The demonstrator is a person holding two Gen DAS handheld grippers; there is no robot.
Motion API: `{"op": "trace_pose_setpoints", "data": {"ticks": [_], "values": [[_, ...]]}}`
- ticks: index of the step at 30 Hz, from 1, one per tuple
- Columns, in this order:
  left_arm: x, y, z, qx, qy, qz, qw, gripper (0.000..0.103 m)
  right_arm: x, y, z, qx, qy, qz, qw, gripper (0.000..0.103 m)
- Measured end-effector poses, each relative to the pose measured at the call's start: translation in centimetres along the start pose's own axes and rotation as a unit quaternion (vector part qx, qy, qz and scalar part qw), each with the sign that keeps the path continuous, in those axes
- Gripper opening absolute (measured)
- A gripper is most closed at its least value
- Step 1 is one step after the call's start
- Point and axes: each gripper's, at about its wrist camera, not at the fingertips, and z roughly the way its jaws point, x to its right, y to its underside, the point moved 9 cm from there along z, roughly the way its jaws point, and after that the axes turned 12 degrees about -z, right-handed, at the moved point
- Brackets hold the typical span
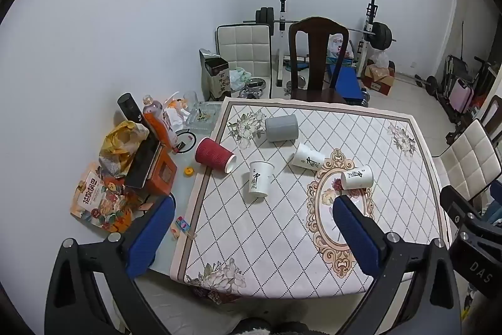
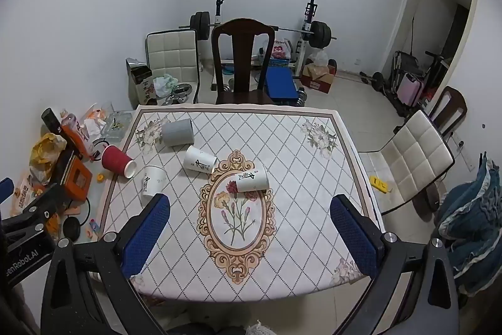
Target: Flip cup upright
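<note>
Both grippers hang above the near edge of the bench, jaws spread wide and holding nothing. In the right wrist view the right gripper (image 2: pixel 249 228) frames the oval flower medallion of the bench cloth (image 2: pixel 313 178). Just above centre of that frame, on the medallion's upper rim, a white printed cup (image 2: pixel 252 179) lies on its side. Its long axis runs roughly left to right across the frame, and its mouth appears to face right. Of the tipped cups it looks nearest to these jaws, lying straight ahead of them and well clear of the blue fingertips (image 2: pixel 147 228).

The left gripper (image 1: pixel 254 228) looks onto the left half of the cloth. Ahead of it, at mid-frame, a second white cup (image 1: pixel 260 179) lies with its axis running near to far. A red ribbed cup (image 1: pixel 214 153) lies further left at the cloth's border, its mouth toward the lower right. A third white cup (image 1: pixel 308 157) and a grey cup (image 1: pixel 281 123) lie beyond, also tipped.

The left wrist view shows the second white cup whole; in the right wrist view a blue pad cuts off its lower end. The right view alone shows the medallion cup square to the jaws. Judging from this, the right hand is better placed for that cup, and the left for the second white or red one. None of the five cups stands upright yet.
</note>
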Motion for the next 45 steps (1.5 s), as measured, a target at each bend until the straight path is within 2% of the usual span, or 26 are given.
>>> {"op": "trace_pose_setpoints", "data": {"ticks": [25, 45], "values": [[1.8, -0.5, 0.0, -0.002, 0.004, 0.002, 1.0000, 0.103, 0.2, 0.1, -0.6, -0.004, 0.015, 0.002, 1.000, 0.103], [0.6, -0.3, -0.5, -0.003, 0.008, 0.000, 1.0000, 0.103, -0.2, -0.1, -1.0, -0.001, 0.016, 0.001, 1.000, 0.103]]}}
